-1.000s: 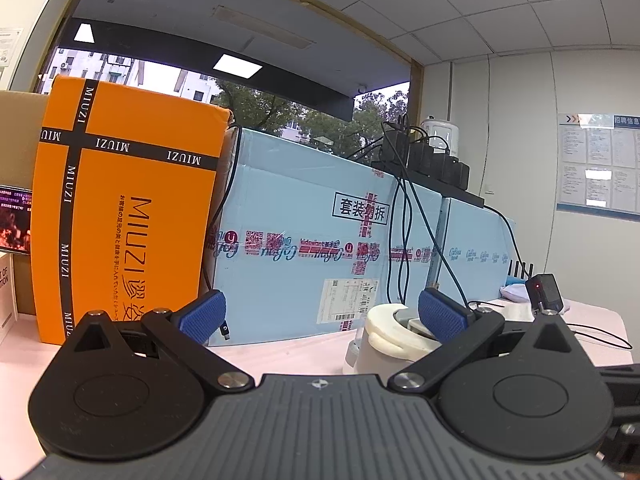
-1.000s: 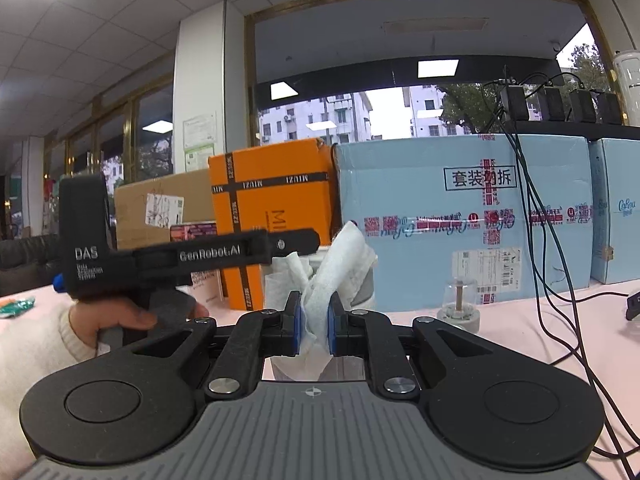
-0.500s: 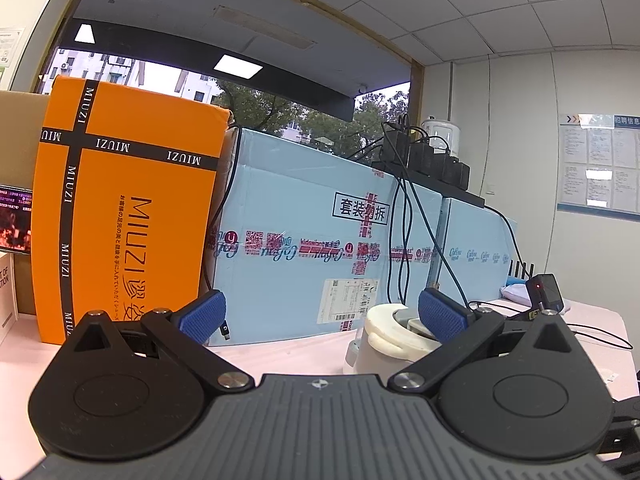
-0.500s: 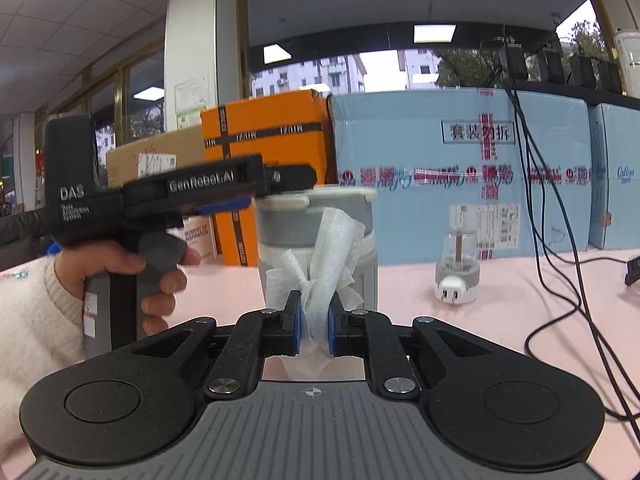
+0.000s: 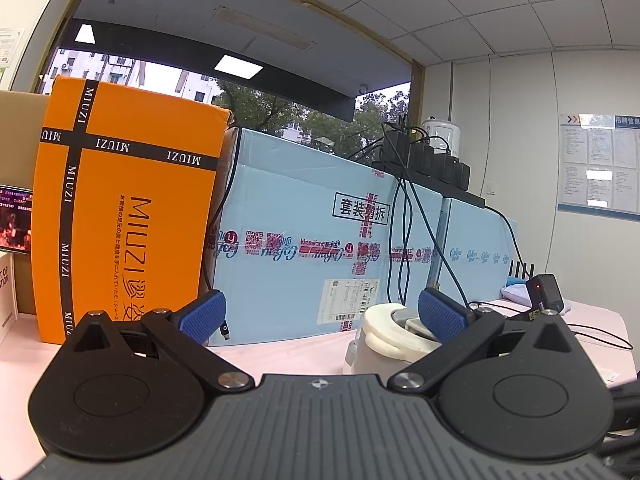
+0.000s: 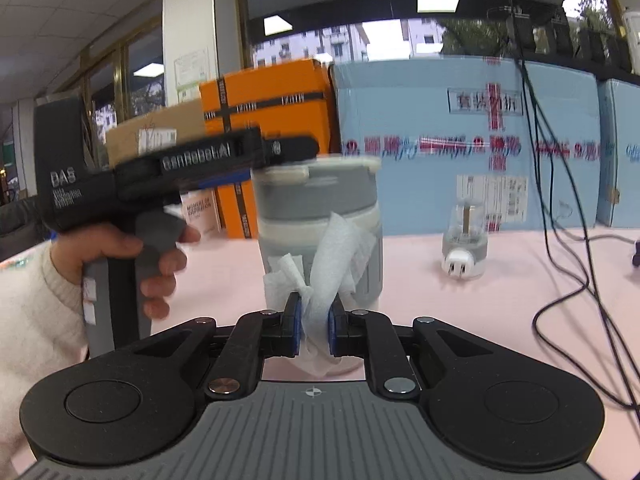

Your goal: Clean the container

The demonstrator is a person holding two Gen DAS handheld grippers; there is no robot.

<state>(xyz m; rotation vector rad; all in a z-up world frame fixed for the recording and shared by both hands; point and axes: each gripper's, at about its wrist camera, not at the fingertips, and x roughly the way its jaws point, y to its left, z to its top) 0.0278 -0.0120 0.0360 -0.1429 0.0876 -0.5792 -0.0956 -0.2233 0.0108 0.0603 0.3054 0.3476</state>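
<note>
Two grippers are seen. A crumpled white tissue is clamped between the nearly closed jaws of the right gripper and is brought against the lower wall of the container, a grey tumbler with a cream lid that stands upright on the pink table, in front of the orange box. The left gripper is spread wide with nothing gripped; the container's lid is seen just beside its right pad in the left wrist view.

For a good wipe, firm, even pressure should be kept on the tissue, and strokes should be run around and along the wall while the container is steadied from tipping. The long axis is judged vertical, with the lidded mouth pointing up. The right wrist view is blurred, so contact cannot be confirmed.
</note>
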